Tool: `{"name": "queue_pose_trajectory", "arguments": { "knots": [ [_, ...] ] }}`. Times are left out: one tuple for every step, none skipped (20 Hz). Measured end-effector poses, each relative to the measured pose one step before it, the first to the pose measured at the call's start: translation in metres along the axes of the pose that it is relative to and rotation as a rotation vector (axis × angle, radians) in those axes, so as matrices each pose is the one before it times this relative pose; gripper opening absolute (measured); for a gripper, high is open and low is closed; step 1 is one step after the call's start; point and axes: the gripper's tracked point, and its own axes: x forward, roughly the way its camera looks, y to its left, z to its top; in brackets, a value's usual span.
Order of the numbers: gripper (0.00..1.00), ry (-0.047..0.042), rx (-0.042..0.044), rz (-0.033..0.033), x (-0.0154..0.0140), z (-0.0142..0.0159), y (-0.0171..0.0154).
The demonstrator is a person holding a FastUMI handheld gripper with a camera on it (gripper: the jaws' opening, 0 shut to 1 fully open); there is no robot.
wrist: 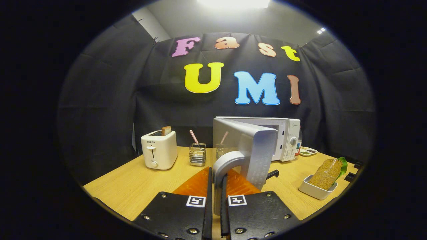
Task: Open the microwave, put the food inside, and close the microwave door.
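Gripper [217, 186] fingers are clamped on the curved door handle [223, 166] of the microwave [287, 135]. The door [254, 146] stands swung out toward the camera, screening much of the oven's mouth. To the right of the fingers, apart from the microwave, one white dish [315, 190] holds the food [327, 173], brown bread with a green leaf. Farther back: two wire holders [197, 154], each with a straw, and one white toaster [159, 149] with one slice standing up. All rest on the wooden table [133, 183].
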Motion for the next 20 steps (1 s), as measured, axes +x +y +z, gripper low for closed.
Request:
{"name": "queue_pose_trajectory", "arguments": {
  "knots": [
    [0.1, 0.00066, 0.00064, 0.0066, 0.00015, 0.00097, 0.00167],
    [0.11, 0.00701, -0.0033, 0.00494, 0.00127, -0.00194, -0.00017],
    [0.23, 0.00231, -0.00141, -0.00827, -0.00119, 0.001, -0.00427],
    [0.28, 0.0119, 0.00613, 0.00134, -0.00041, -0.0026, -0.00461],
    [0.3, 0.01385, 0.00607, 0.02738, -0.00219, -0.0007, 0.00257],
    [0.33, 0.01817, 0.00345, 0.01841, -0.00147, -0.0018, 0.00035],
    [0.46, 0.00869, 0.00975, 0.03154, -0.00652, -0.00009, 0.00307],
    [0.53, -0.00312, 0.00519, 0.01947, -0.00755, 0.00118, 0.00157],
    [0.63, -0.01709, -0.01056, 0.01625, -0.00785, 0.00505, -0.00104],
    [0.63, -0.02214, -0.01782, 0.0118, -0.00753, 0.00477, -0.00164],
    [0.63, -0.02642, -0.00766, 0.01248, -0.00665, 0.00673, -0.00246],
    [0.63, -0.03253, 0.00018, 0.03152, -0.00564, 0.00605, -0.00028],
    [0.63, -0.02488, 0.0129, 0.04265, -0.00718, 0.00719, -0.00068],
    [0.66, -0.01531, 0.01282, 0.04385, -0.00652, 0.00307, 0.00121],
    [0.75, -0.01026, 0.00676, 0.02498, -0.0064, 0.00407, -0.00389],
    [0.84, -0.00375, -0.0052, 0.00776, -0.00804, 0.00292, -0.01009],
    [0.94, 0.00114, -0.01049, 0.00014, -0.00436, 0.00006, -0.00839],
    [0.95, 0.00011, -0.01174, -0.00084, -0.00614, -0.00053, -0.01108],
    [0.94, -0.00712, -0.01043, -0.00151, -0.006, 0.0011, -0.01235],
    [0.94, -0.00848, -0.00866, -0.00938, -0.00412, 0.00003, -0.01176]
  ]
}}
